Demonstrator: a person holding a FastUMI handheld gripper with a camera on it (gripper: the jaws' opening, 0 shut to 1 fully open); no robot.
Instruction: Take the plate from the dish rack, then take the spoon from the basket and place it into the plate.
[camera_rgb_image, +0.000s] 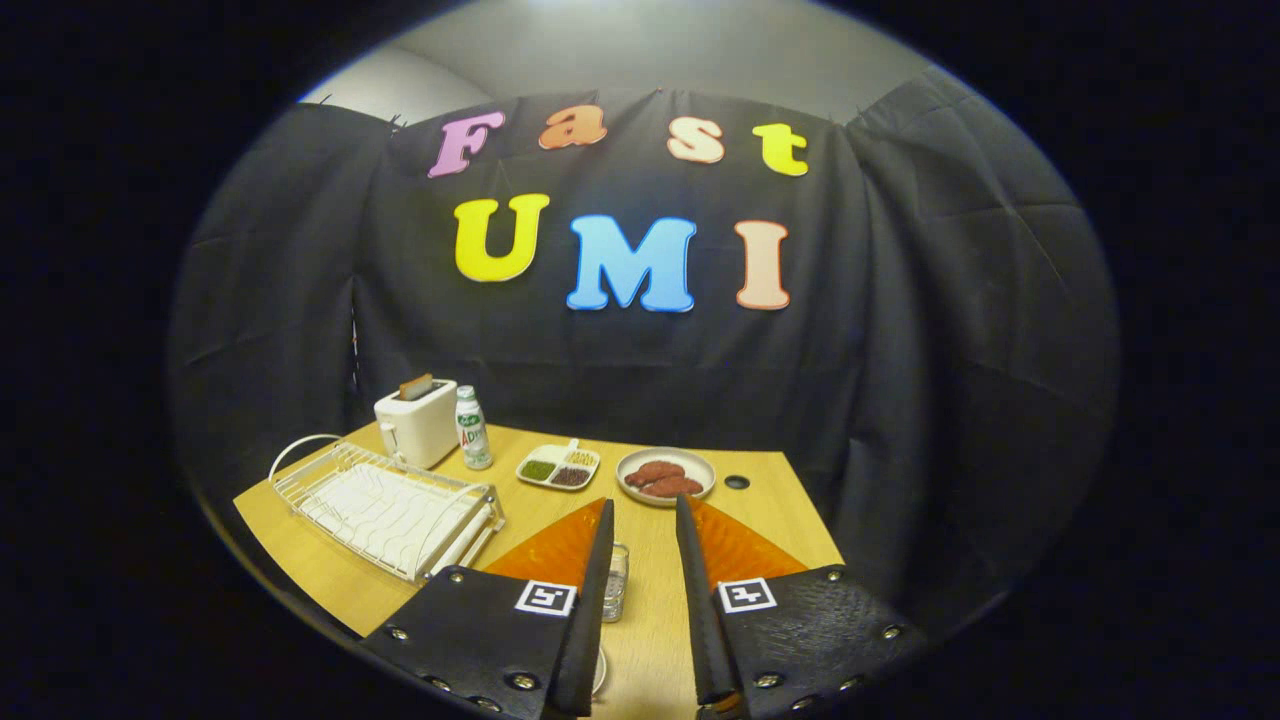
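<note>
Fingers (642, 515) spread apart, holding nothing, above the table (760, 520). White dish rack (385, 505) sits to their left; a plate of reddish food (665, 474) lies just beyond them.

Table (690, 610): smooth wood-look top, matt. Rack (385, 510): thin white-coated wire w/ smooth plastic tray under. Toaster (417, 422): smooth cream plastic, slight sheen. Bottle (472, 428): glossy plastic w/ label. Glass (616, 580) by fingers: clear, shiny. Bowl (666, 472): smooth glazed. Wall (950, 350): matt creased cloth. Gripper (643, 520) fingers apart, holding nothing.
</note>
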